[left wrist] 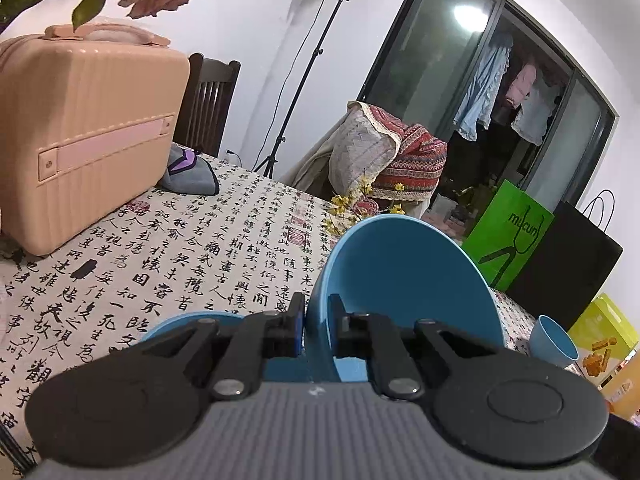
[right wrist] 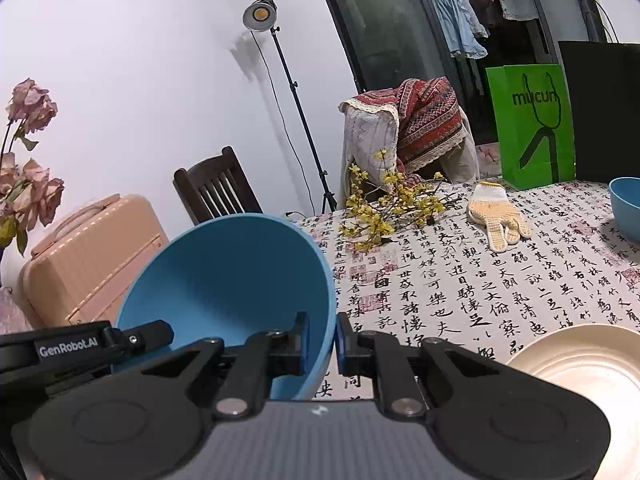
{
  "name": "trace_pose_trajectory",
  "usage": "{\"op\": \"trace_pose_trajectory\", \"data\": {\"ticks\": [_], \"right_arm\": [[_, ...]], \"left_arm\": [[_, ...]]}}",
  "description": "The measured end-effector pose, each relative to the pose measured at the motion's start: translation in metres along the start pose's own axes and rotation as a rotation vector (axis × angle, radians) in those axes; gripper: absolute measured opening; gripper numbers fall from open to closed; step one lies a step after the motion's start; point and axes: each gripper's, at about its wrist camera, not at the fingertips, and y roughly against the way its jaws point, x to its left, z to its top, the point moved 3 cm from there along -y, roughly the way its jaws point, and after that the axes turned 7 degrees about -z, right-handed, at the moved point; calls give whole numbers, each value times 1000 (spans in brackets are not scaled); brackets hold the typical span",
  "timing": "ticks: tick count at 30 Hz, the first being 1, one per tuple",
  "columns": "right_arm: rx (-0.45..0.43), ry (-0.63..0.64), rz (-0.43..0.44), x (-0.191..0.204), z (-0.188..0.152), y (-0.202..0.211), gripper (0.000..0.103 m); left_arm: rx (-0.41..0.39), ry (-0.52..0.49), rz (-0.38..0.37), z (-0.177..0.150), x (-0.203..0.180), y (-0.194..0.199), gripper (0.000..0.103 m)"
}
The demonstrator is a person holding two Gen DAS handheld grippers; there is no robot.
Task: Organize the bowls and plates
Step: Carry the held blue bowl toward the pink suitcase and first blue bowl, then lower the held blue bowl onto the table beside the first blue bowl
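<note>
A large blue bowl [left wrist: 400, 272] hangs tilted above the calligraphy tablecloth [left wrist: 180, 248]. My left gripper [left wrist: 316, 308] is shut on its left rim, one finger inside and one outside the wall. In the right wrist view the same bowl [right wrist: 224, 280] has its right rim clamped by my right gripper [right wrist: 322, 324], and the left gripper [right wrist: 120, 340] reaches in at the bowl's far side. Part of another blue dish [left wrist: 192, 320] shows under the left gripper. A cream plate [right wrist: 580, 360] lies at the lower right and a further blue bowl [right wrist: 626, 204] stands at the right edge.
A pink suitcase [left wrist: 88, 140] and grey cloth [left wrist: 188, 172] occupy the table's left. Yellow flower sprigs [right wrist: 392, 208] and a knit glove [right wrist: 496, 216] lie toward the far edge. A small blue cup [left wrist: 554, 340], green bag [right wrist: 532, 124] and black bag [left wrist: 568, 264] stand on the right.
</note>
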Motion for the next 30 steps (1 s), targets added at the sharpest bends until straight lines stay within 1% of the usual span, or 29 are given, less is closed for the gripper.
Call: {"op": "trace_pose_trajectory", "data": {"ticks": [12, 17, 30], "right_arm": [[12, 0, 33, 11, -4, -4, 13], [16, 7, 53, 19, -6, -4, 13], [45, 13, 70, 35, -13, -9, 13]], "left_arm": [[-11, -14, 26, 0, 10, 10, 12], [-22, -12, 36, 2, 18, 14, 12], [-23, 7, 67, -1, 34, 23, 12]]}}
